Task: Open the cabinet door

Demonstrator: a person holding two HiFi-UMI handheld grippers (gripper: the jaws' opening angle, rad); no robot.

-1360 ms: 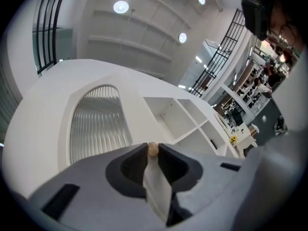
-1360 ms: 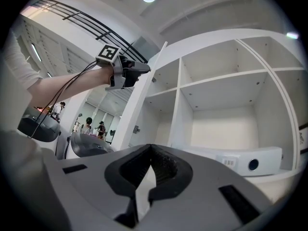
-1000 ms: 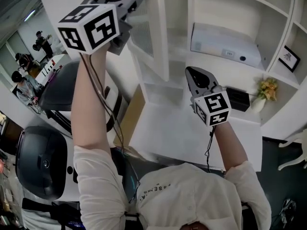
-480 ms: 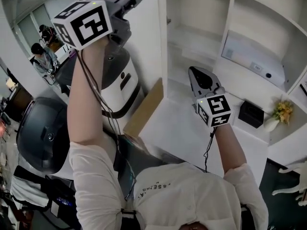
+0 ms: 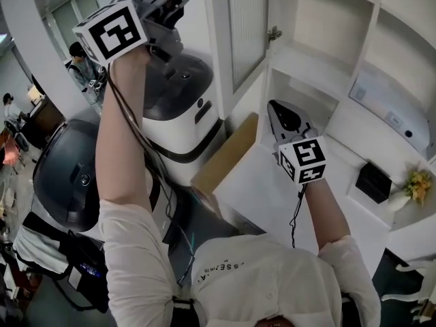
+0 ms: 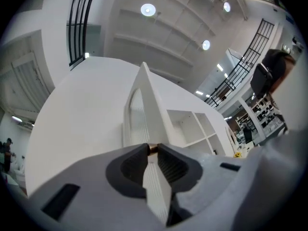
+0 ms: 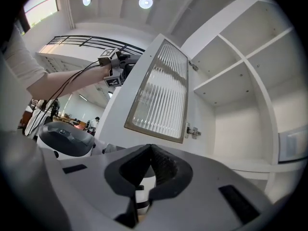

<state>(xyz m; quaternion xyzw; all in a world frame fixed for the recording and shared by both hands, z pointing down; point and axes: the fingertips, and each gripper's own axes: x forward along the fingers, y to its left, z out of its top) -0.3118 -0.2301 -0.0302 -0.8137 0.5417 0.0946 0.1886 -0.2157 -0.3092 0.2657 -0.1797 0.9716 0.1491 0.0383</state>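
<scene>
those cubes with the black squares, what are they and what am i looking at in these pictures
They are marker cubes, each part of a hand-held gripper. There is no robot: a person holds one gripper in each hand. The head view comes from a camera on the person's head, looking down along the arms. The other two views come from a camera riding on each gripper, looking forward along it. The left gripper is raised, and its fingers are shut on the edge of the cabinet door, which stands open. The right gripper is shut and holds nothing; it is over the white counter. On the counter are a black box and some flowers.
</scene>
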